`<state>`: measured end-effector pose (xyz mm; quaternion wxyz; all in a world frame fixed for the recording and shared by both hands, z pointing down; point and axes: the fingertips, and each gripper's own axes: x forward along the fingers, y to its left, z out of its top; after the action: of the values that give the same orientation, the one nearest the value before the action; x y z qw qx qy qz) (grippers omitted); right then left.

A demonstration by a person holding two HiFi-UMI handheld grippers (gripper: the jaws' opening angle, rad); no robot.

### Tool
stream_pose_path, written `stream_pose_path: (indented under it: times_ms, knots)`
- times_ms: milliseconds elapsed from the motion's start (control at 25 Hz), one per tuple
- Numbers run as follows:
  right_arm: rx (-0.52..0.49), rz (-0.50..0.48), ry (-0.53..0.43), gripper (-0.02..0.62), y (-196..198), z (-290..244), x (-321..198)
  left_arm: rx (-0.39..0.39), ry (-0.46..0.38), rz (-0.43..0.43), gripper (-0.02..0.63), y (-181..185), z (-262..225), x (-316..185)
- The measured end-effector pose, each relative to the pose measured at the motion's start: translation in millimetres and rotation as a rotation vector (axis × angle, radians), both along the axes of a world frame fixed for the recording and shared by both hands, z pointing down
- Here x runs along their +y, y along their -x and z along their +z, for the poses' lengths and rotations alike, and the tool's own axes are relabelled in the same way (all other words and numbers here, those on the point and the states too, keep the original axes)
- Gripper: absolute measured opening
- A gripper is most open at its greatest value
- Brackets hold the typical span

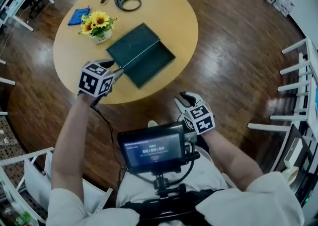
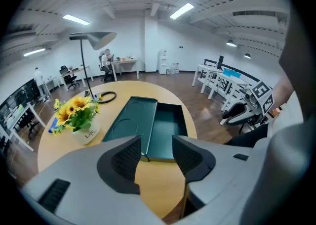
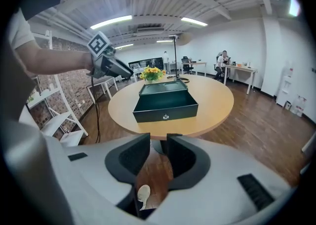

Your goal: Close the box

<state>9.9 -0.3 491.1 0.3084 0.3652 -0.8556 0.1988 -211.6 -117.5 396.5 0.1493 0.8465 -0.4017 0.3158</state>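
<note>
A dark green box (image 1: 141,54) lies open on the round wooden table (image 1: 179,16), its lid (image 2: 131,120) folded back flat beside the tray (image 2: 165,130). In the right gripper view the box (image 3: 165,106) shows its front wall with a small clasp. My left gripper (image 1: 118,71) hovers over the table's near-left edge, just short of the box's near corner. Its jaws (image 2: 157,156) stand apart with nothing between them. My right gripper (image 1: 185,98) hangs off the table, above the floor near my lap. A narrow gap parts its jaws (image 3: 158,157), and they hold nothing.
A pot of sunflowers (image 1: 98,25) stands just behind the lid, with a blue cloth (image 1: 78,16) and a ring-shaped lamp base (image 1: 128,2) further back. White racks (image 1: 298,86) stand on the wooden floor at the right. A small screen (image 1: 155,149) is mounted at my chest.
</note>
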Motion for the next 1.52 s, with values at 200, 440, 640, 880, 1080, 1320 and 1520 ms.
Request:
stream_pose_path:
  times_ms: [200,440,640,880,1080,1320,1520]
  knots:
    - [0.017,0.008,0.009,0.112,3,17,-11,0.032,0.114,0.014,0.198,-13,30,-57]
    - [0.001,-0.023,0.011,0.112,17,25,-30,0.027,0.253,-0.071,0.195,-18,69,-104]
    - [-0.028,-0.046,0.033,0.112,38,35,-53,-0.031,0.382,-0.096,0.173,-11,93,-120]
    - [-0.055,-0.064,0.039,0.112,56,39,-69,-0.17,0.456,-0.028,0.153,-19,111,-117]
    - [-0.046,-0.071,0.034,0.112,67,50,-76,-0.18,0.47,-0.031,0.15,-21,111,-115]
    - [-0.033,-0.029,0.026,0.112,69,66,-88,-0.178,0.478,-0.025,0.143,-21,110,-116]
    - [-0.033,-0.028,0.031,0.112,76,73,-91,-0.192,0.495,-0.016,0.14,-21,111,-115]
